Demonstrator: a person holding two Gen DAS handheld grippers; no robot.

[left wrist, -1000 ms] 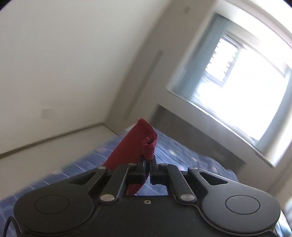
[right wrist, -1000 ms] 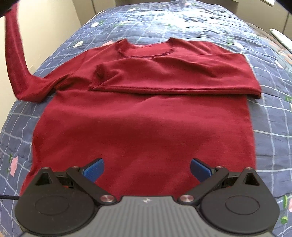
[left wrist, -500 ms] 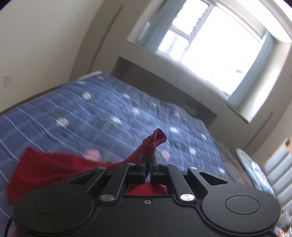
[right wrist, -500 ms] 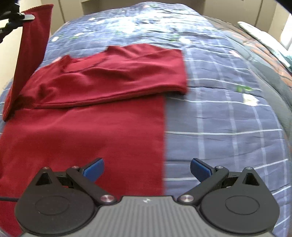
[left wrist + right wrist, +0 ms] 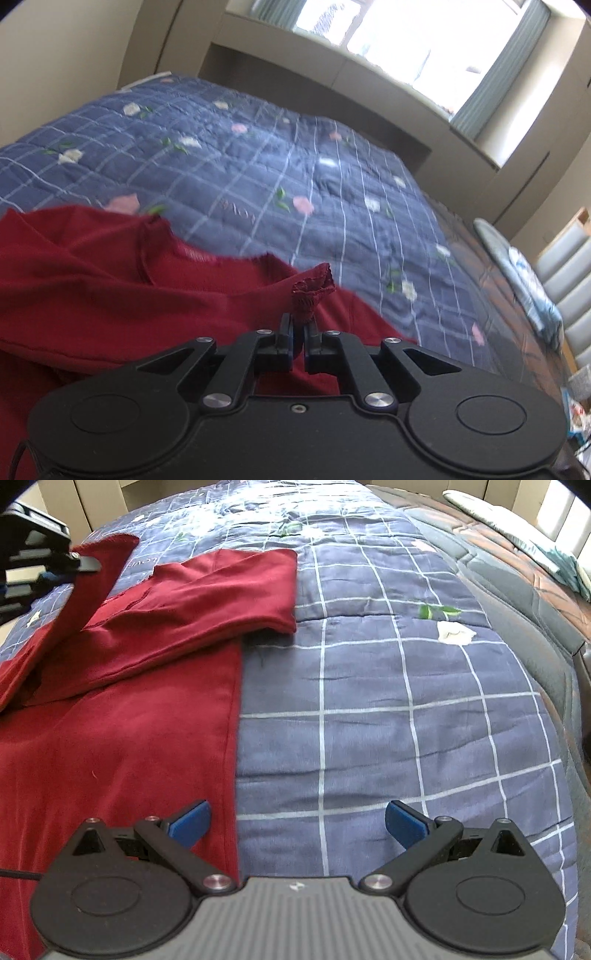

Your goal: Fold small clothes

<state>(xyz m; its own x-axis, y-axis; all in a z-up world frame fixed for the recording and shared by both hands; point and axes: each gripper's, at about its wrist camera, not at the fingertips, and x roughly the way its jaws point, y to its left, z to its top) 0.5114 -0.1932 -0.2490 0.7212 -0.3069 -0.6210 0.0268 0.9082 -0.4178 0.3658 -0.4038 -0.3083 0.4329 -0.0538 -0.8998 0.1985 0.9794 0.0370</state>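
A dark red long-sleeved sweater (image 5: 122, 720) lies flat on a blue quilted bedspread (image 5: 369, 686). Its right sleeve (image 5: 229, 590) is folded across the chest. My left gripper (image 5: 298, 325) is shut on the cuff of the left sleeve (image 5: 310, 291) and holds it above the sweater's chest. In the right wrist view the left gripper (image 5: 79, 563) shows at the upper left with the sleeve (image 5: 74, 605) hanging from it. My right gripper (image 5: 297, 821) is open and empty, low over the sweater's right side edge and the bare quilt.
The bed runs on toward a window wall (image 5: 406, 48). A light blue pillow (image 5: 517, 269) lies at the bed's far right. A beige wall (image 5: 66, 44) stands to the left. A padded headboard (image 5: 569, 258) is at the right.
My left gripper has carried the sleeve cuff down and across over the sweater's chest. My right gripper has shifted right, from over the sweater's hem to its right edge.
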